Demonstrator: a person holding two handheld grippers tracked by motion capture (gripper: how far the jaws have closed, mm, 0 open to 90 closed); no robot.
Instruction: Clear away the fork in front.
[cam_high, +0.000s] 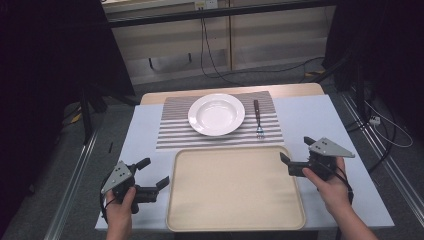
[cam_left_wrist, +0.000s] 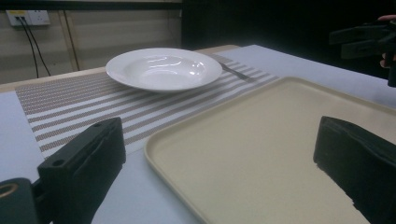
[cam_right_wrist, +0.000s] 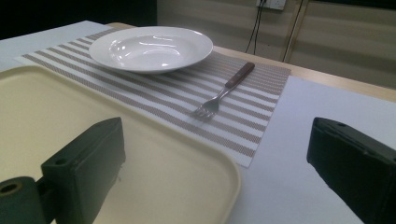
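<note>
1. Beige plastic tray (cam_high: 235, 190) lies bare at lower centre of the high view, flanked by both grippers; nothing is held, so the work looks to be at its very start.
2. At lower left of the high view the left gripper (cam_high: 154, 172) hovers just beside the tray's left rim, its jaws spread wide and empty. In the left gripper view the tray's near corner (cam_left_wrist: 261, 154) sits between those jaws.
3. At right of the high view the right gripper (cam_high: 296, 152) hangs by the tray's upper right corner, jaws likewise wide apart with nothing between them.
4. Above the tray, on the striped placemat (cam_high: 172, 131), a white plate (cam_high: 216, 114) rests at centre and a fork (cam_high: 258, 119) lies just to its right, tines toward the tray, apart from the plate.
5. In the right gripper view the fork (cam_right_wrist: 224, 91) lies ahead of the jaws, so I judge it the likelier first pick for that gripper; the plate (cam_right_wrist: 150, 47) sits farther, toward upper left.
6. The next move probably calls for reaching forward past the tray's far rim and closing on the fork's thin handle, low against the mat.
7. The tray's raised rim is the one thing in the path. Cables and a dark frame lie on the floor beyond the table (cam_high: 310, 112).
</note>
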